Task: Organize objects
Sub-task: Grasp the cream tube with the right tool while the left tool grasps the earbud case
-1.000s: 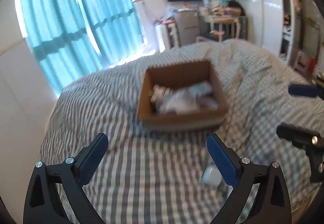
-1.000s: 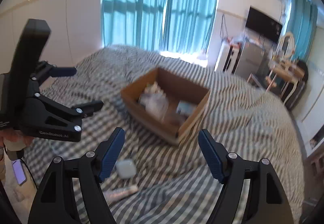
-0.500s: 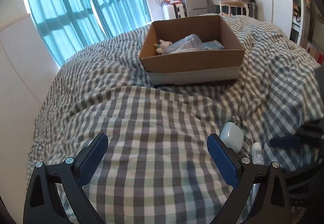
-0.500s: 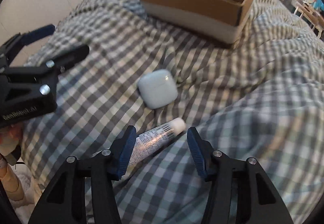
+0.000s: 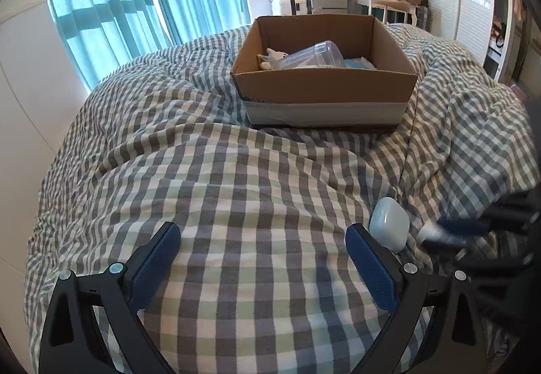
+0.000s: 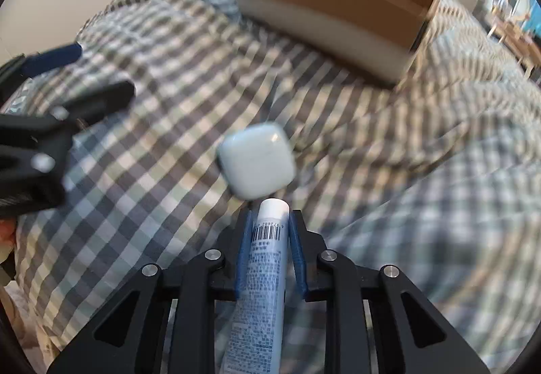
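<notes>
The right tongs [image 6: 269,239] are squeezing a white and blue tube [image 6: 262,272] between their two blue pads. The tube is pointing forward, with its white cap sticking out past the tips. Just in front of the cap, a small white case [image 6: 256,160] is lying on the checked blanket [image 6: 169,86] of the bed. This view is blurry.

The left tongs [image 5: 262,259] are spread wide apart and holding nothing. They are hanging over the blanket [image 5: 236,205]. The white case [image 5: 389,224] is sitting right beside their right finger, outside the gap. The right tongs [image 5: 453,232] are showing as a dark blur at the right edge.

Farther back on the bed, a brown cardboard box [image 5: 324,86] is sitting open. A clear plastic cup [image 5: 314,56] is lying inside it, next to a small pale toy [image 5: 274,55].
</notes>
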Motion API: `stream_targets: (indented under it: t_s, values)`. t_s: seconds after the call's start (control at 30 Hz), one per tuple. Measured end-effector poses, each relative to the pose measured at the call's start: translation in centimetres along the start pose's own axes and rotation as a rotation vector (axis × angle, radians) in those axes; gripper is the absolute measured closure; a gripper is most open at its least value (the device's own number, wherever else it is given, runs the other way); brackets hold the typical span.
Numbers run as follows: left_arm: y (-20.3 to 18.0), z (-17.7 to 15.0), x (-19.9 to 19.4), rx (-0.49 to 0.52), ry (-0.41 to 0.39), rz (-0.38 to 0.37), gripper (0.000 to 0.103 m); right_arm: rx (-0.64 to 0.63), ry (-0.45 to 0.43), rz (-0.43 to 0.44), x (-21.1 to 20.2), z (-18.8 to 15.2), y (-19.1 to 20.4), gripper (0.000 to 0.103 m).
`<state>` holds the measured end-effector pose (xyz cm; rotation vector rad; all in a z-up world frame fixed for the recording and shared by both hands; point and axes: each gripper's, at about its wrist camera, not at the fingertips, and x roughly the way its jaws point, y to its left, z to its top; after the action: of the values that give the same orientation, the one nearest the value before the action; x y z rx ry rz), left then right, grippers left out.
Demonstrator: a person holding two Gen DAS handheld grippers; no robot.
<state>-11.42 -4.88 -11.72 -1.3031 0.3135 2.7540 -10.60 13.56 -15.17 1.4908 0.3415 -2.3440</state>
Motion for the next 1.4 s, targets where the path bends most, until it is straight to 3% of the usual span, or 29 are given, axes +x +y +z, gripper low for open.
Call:
stream_targets:
  t_s: [0.23,0.37,0.67,0.87,0.97,1.17,1.4]
  values:
    - [-2.8,0.9,0.2,0.013,0.013,-0.075,0.002,0.058,-0.139,-0.042,-4.7,1.1,-4.1,0.081]
    - [-5.4,1.3,1.3,0.042,0.05,-0.101,0.002,0.078,-0.166,-0.05,-4.6,2.6,-4.7,0.081]
    - [-10.2,0.9,5.3,0.17,0.161,-0.076,0.003,0.084,-0.176,-0.012,-3.0,2.2,-6.7,0.081]
    - [-11.3,0.5,7.0,0.21,0.219,-0.047,0.009,0.082,-0.185,0.0,-2.4,1.7,-7.4,0.081]
    - [-11.9,0.4,7.3,0.228,0.231,-0.054,0.018,0.081,-0.196,0.002,-2.3,1.4,-7.5,0.081]
    - [-13.0,0.0,7.3,0.262,0.245,-0.065,0.063,0.08,-0.21,0.014,-2.4,0.9,-7.7,0.081]
    - [-12.7,-0.3,5.4,0.204,0.234,-0.134,0.066,0.095,-0.226,0.022,-2.9,0.4,-7.9,0.081]
